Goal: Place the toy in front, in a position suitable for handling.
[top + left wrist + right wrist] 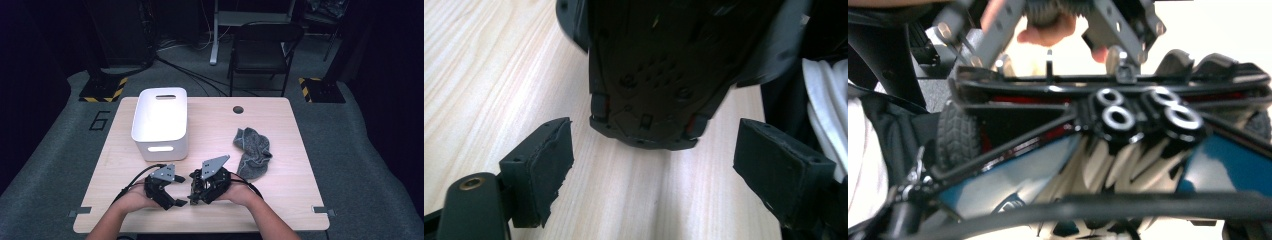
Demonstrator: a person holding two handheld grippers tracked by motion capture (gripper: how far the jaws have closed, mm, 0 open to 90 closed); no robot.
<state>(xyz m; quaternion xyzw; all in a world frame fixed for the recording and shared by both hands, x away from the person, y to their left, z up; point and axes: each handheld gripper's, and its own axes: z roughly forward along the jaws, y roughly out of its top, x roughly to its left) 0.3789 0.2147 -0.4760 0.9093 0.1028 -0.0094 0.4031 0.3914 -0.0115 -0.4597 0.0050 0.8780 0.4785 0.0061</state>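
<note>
A dark toy car (194,189) with a blue body (1013,180), black tyres and chrome pipes sits at the table's front edge, tipped so that its black underside (649,65) faces my left gripper. My right gripper (201,186) is closed around the car, which looms close in the right gripper view. My left gripper (176,191) is just left of the car, jaws wide open (651,150), pads clear of the car with bare wood between them.
A white bin (160,122) with handle slots stands at the table's back left. A crumpled grey cloth (252,150) lies to the right of the grippers. The wooden table (125,200) has a cable hole (238,109). A black chair (262,47) stands beyond the table.
</note>
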